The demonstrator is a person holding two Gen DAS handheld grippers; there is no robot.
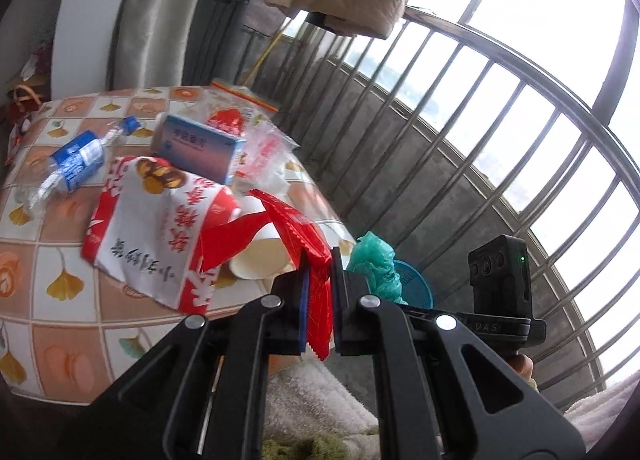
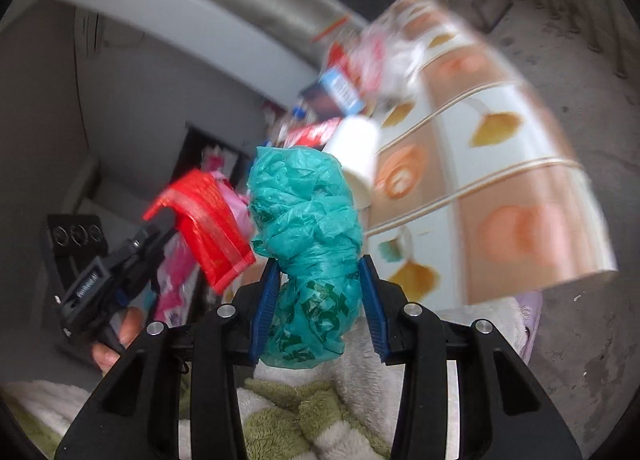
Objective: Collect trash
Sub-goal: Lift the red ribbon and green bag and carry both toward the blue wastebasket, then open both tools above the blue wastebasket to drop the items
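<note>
A red wrapper [image 1: 316, 260] is pinched tight between the closed fingers of the left gripper [image 1: 320, 280], its crinkled end hanging down below the pads and its upper part fanning out toward the table [image 1: 60, 260]. In the right wrist view the same wrapper [image 2: 208, 220] is seen held up at the left, beside the knotted green plastic bag [image 2: 308, 252]. That bag is clamped around its middle by the right gripper [image 2: 316, 300], whose blue-padded fingers [image 2: 264, 300] are closed against it on both sides; in the left wrist view the bag [image 1: 374, 264] is seen just right of the left gripper, in front of a blue round basket [image 1: 416, 284].

More trash is spread over the patterned table: a red-and-white paper bag [image 1: 152, 228] in the near middle, a tipped paper cup [image 1: 260, 256] just right of it, a blue box [image 1: 200, 148] resting behind, a crushed water bottle [image 1: 76, 164] at the left, and clear plastic packets [image 1: 264, 148] at the far right. A railing [image 1: 480, 120] is seen beyond the table.
</note>
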